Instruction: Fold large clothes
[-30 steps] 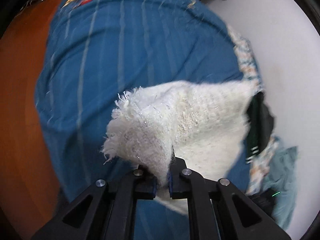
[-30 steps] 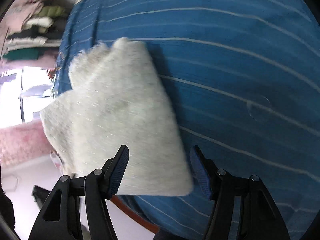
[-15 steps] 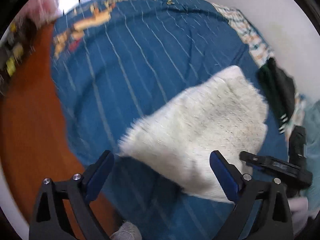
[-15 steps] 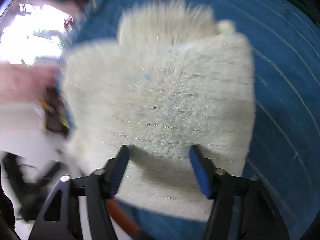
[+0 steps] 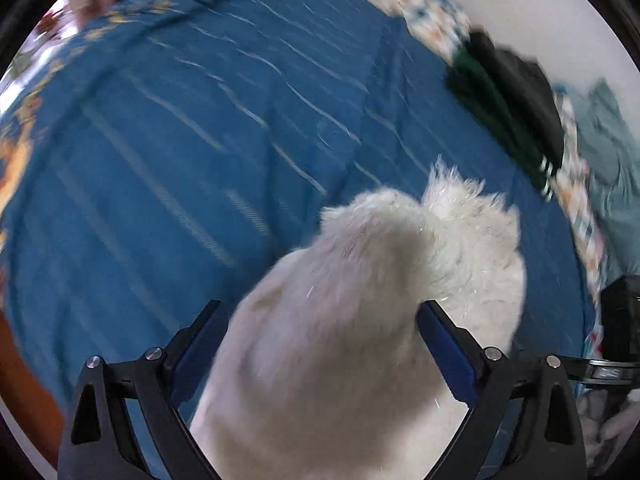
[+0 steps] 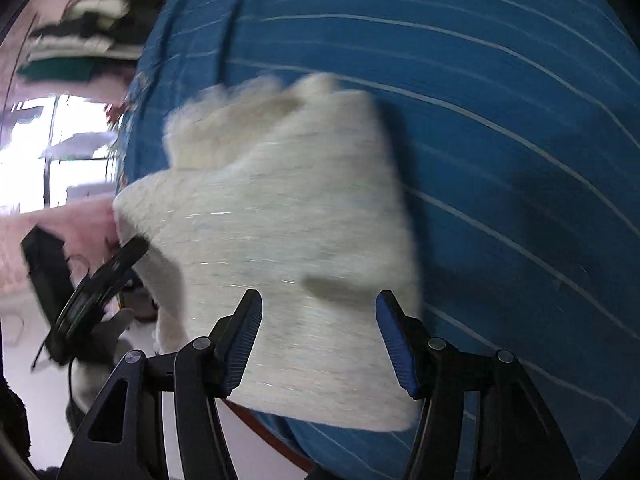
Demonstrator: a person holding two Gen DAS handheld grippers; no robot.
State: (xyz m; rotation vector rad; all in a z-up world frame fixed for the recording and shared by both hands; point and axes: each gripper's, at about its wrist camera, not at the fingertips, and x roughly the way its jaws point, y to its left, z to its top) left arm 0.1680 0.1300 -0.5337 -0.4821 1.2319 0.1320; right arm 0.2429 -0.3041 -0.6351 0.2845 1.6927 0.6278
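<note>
We are holding the left gripper (image 5: 320, 344) with its blue-padded jaws spread wide, and the fluffy white folded garment (image 5: 360, 320) is bulging up between them without being pinched. We are keeping the right gripper (image 6: 318, 340) wide apart too, its ribbed blue pads hovering over the near edge of the same fluffy white folded garment (image 6: 288, 248). The garment is lying near the edge of the blue bedspread with thin pale stripes (image 5: 200, 140), which is stretching away beyond it. Farther off in the left view, a dark green and black folded cloth (image 5: 516, 108) is sitting by the patterned border. In the right view, a blurred stack of folded clothes (image 6: 76, 44) is showing at the far left.
</note>
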